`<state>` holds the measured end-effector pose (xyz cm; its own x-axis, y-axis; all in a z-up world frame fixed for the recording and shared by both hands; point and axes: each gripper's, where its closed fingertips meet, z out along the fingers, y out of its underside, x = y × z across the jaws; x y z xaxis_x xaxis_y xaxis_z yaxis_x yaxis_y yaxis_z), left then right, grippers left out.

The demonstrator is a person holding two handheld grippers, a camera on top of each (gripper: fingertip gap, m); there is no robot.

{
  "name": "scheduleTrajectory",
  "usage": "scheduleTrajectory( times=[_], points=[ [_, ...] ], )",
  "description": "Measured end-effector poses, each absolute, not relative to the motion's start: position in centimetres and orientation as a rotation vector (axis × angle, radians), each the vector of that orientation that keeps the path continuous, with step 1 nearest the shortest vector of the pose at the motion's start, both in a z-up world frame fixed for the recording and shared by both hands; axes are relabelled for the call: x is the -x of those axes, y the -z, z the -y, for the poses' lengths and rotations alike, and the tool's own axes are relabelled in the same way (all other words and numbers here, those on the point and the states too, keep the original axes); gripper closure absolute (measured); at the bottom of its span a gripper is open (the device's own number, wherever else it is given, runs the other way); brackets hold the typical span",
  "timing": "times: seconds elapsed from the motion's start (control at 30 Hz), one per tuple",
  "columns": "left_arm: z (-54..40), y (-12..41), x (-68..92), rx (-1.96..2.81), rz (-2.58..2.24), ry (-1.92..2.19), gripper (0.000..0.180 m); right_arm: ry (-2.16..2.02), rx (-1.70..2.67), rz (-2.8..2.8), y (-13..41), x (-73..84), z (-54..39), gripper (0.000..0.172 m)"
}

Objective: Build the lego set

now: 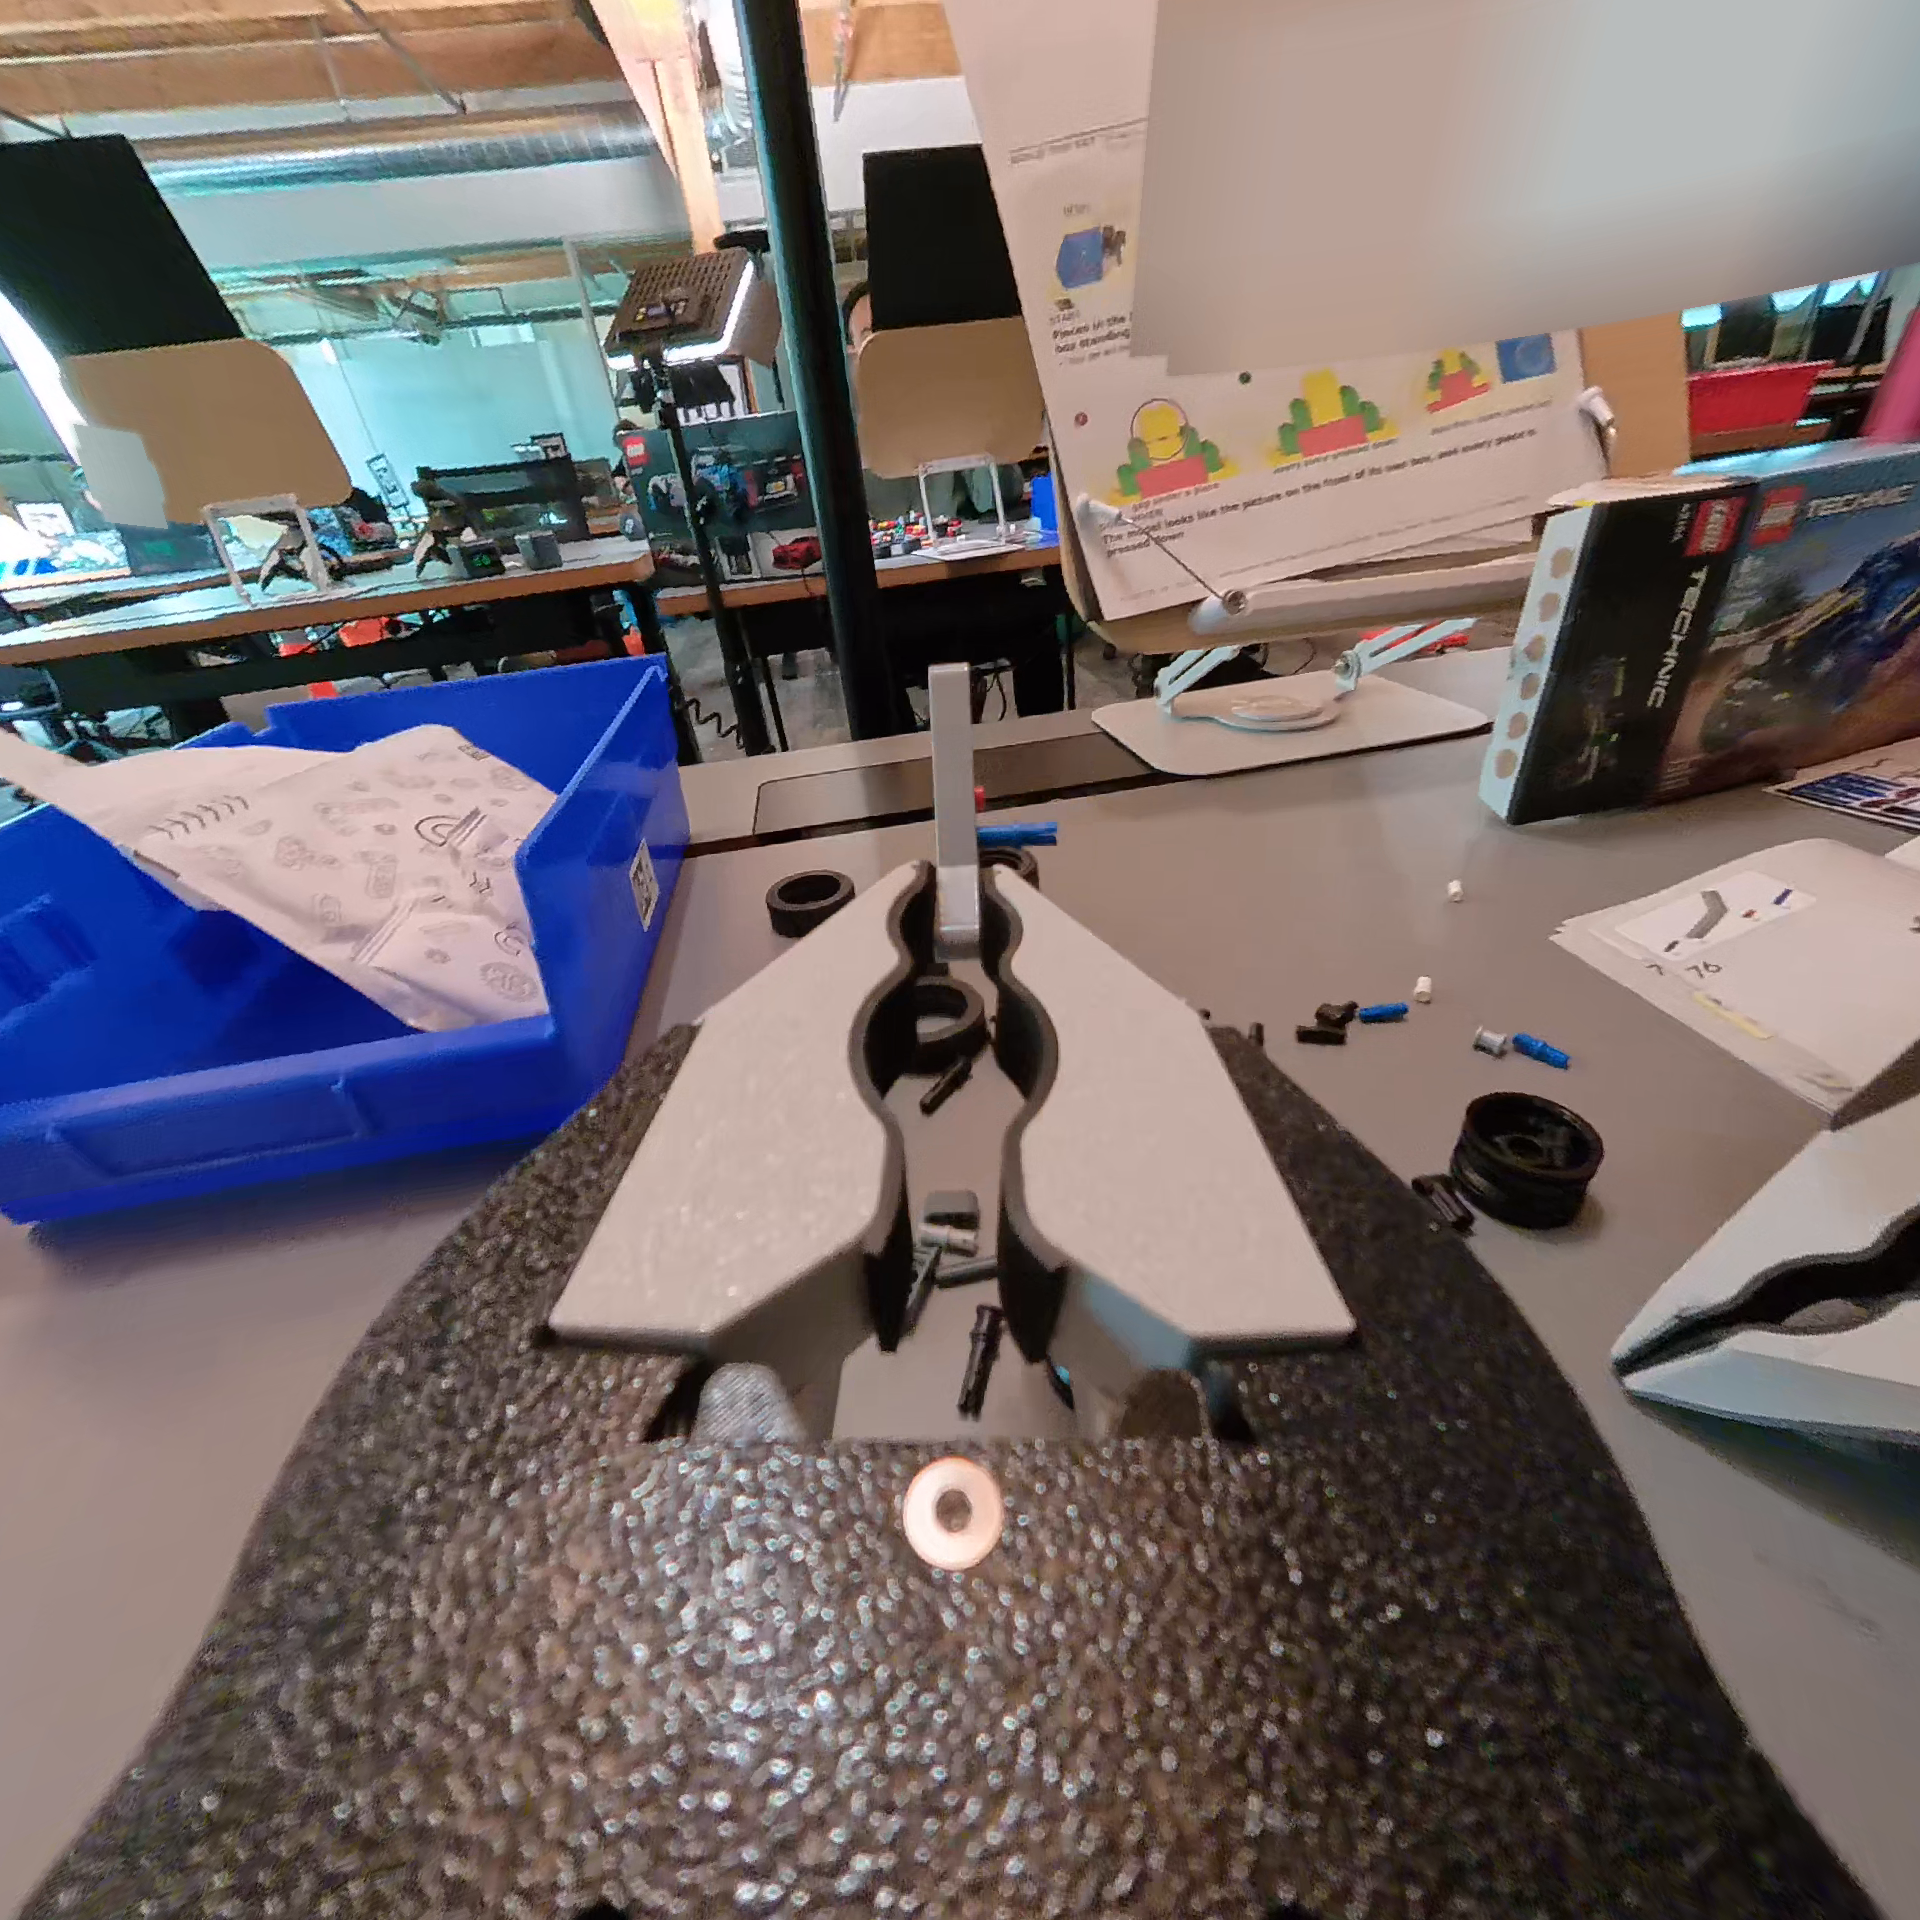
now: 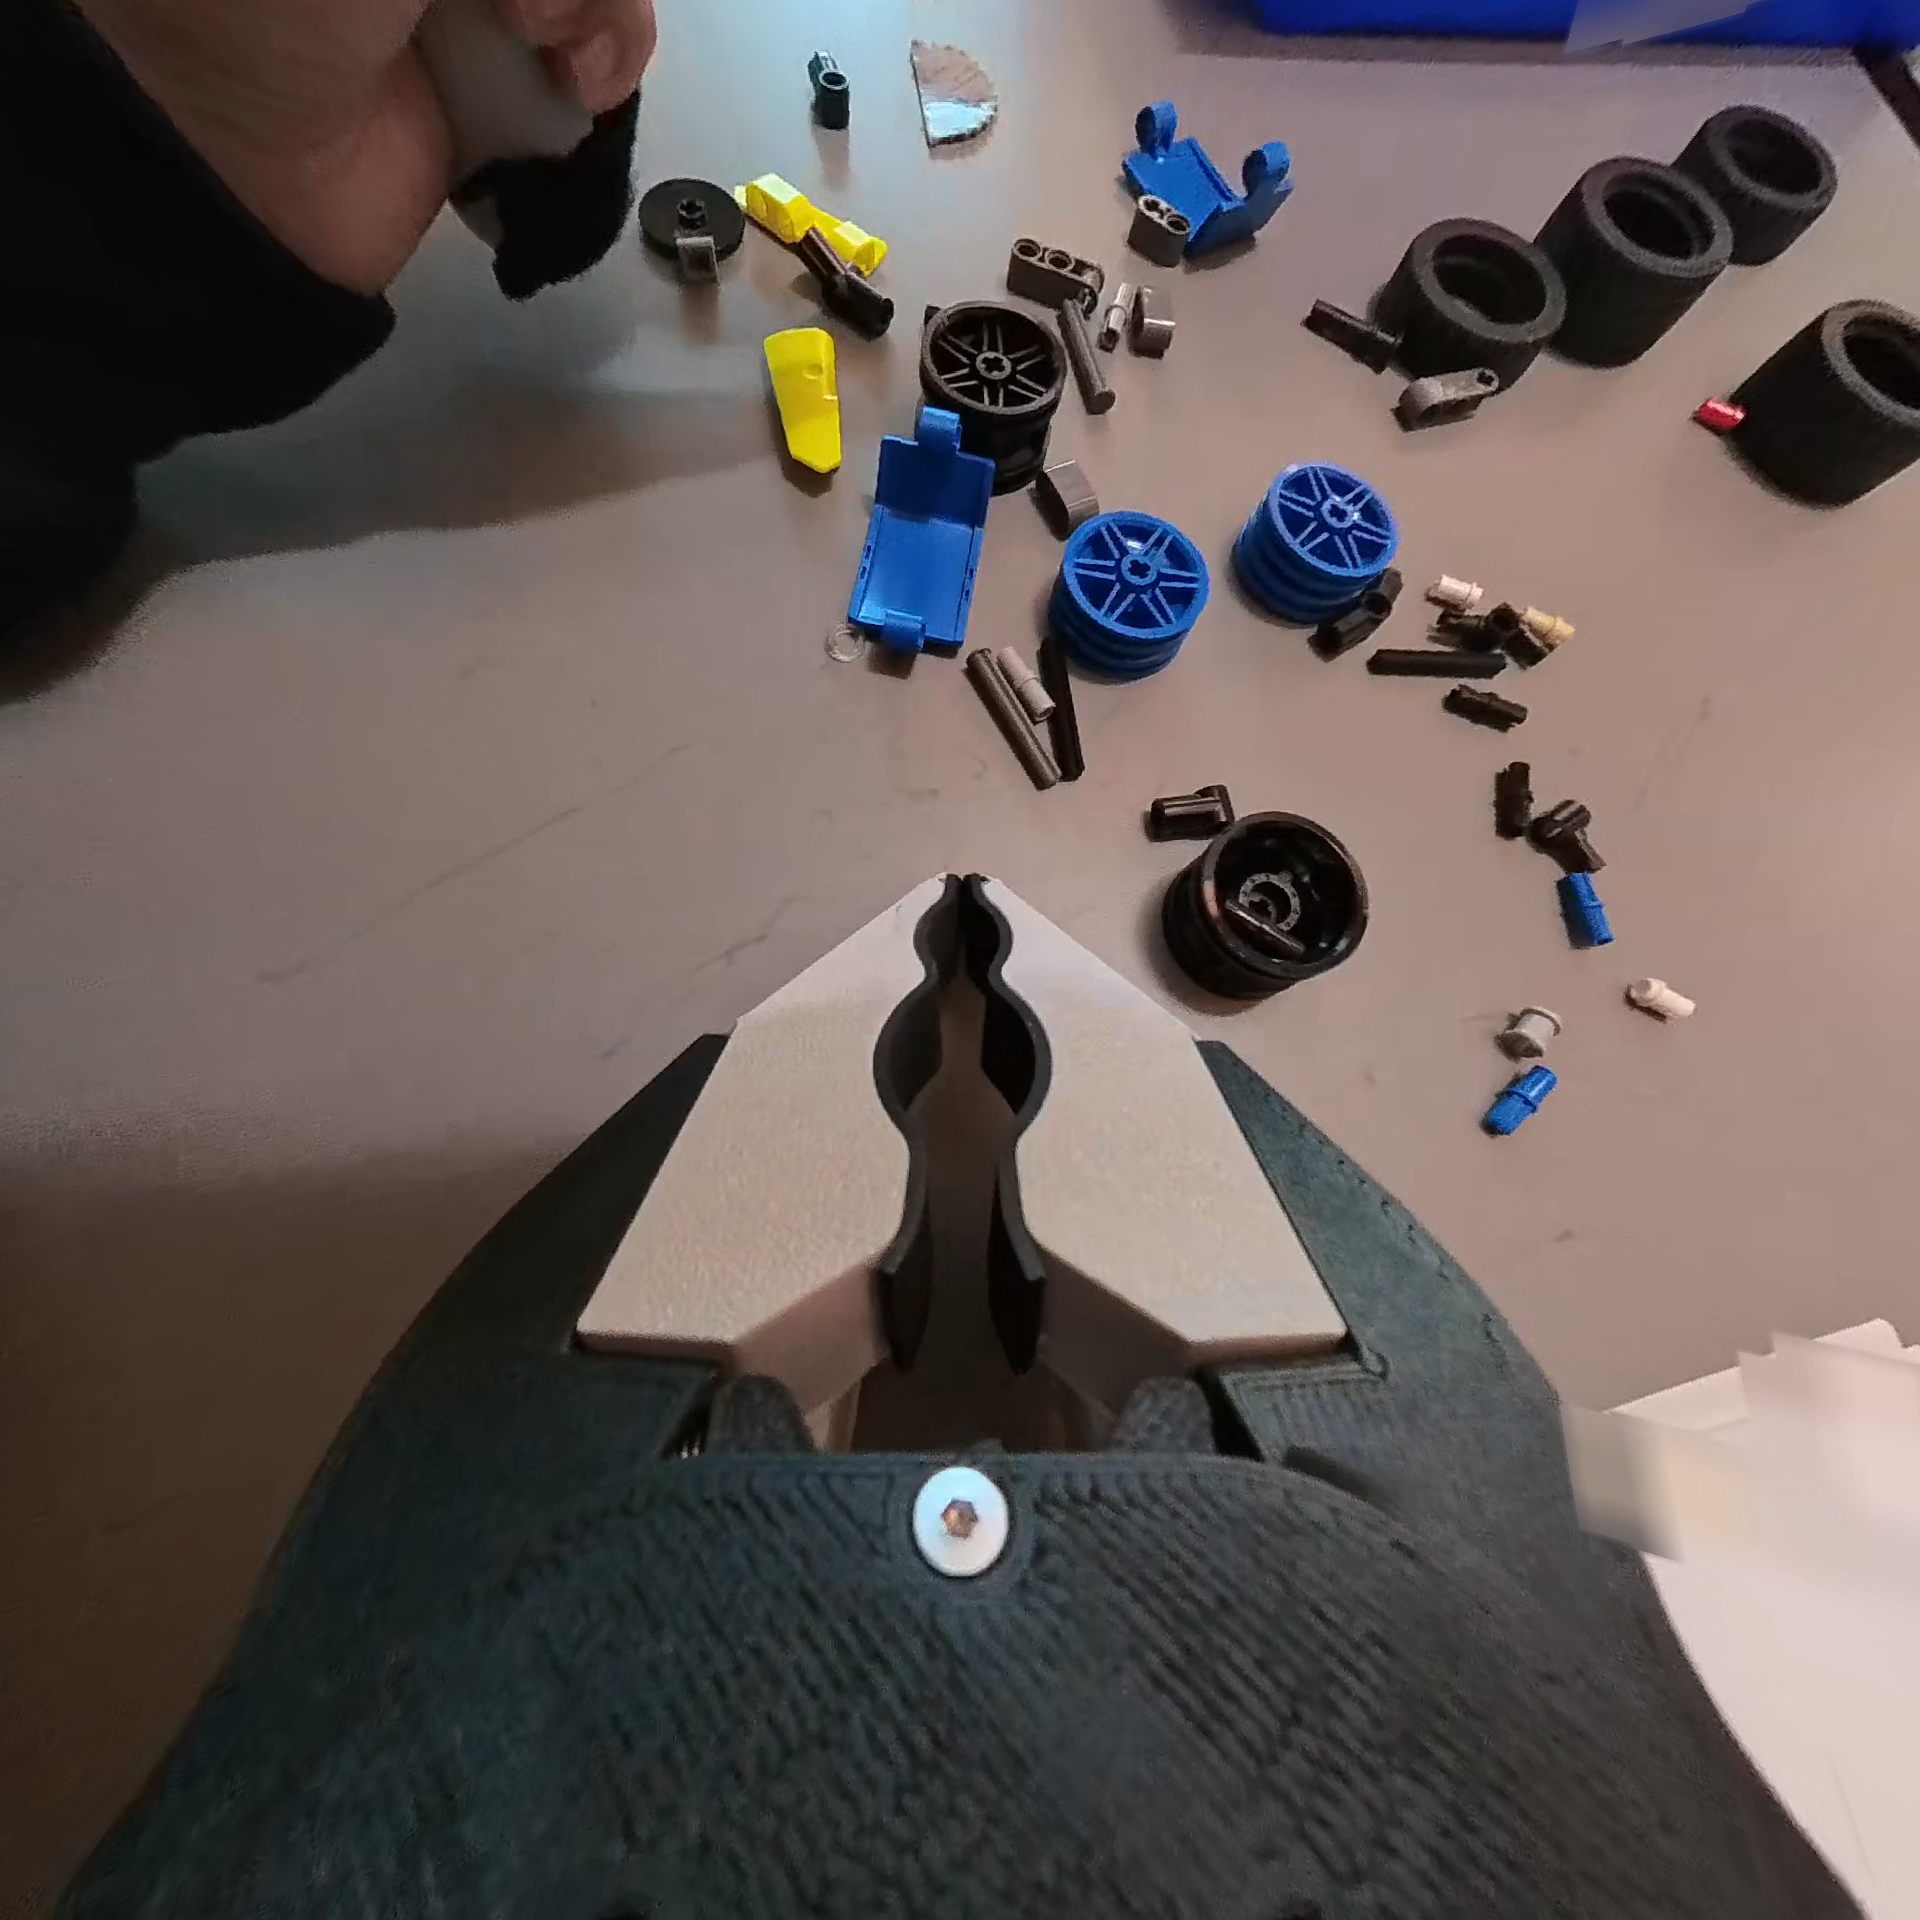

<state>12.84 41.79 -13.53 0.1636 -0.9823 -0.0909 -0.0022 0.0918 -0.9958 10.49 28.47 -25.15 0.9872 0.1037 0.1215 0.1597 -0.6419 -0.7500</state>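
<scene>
Where tool hides beam: base.

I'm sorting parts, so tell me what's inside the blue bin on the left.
Inside the blue bin lies a crumpled white printed bag, leaning over its far rim. Whatever sits beneath the bag is covered and cannot be seen.

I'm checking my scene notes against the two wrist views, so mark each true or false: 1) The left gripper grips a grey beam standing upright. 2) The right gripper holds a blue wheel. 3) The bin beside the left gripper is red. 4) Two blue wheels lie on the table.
1) True: the left gripper is shut on the grey beam.
2) False: the right gripper is closed on nothing.
3) False: the bin is blue.
4) True: blue wheels.
</scene>
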Motion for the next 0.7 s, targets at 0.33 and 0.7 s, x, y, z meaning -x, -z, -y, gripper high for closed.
scheduleTrajectory(
  times=[0.33,0.7],
  points=[
    [-43.0,11.9,-11.2,1.204,-1.009,1.028,0.176,0.027,2.276,0.182,25.1,-10.1,-27.7,0.172],
    [-47.0,8.5,-8.6,1.103,-0.912,1.193,0.176,0.085,2.223,0.281,24.1,-8.0,-30.0,0.155]
  ],
)
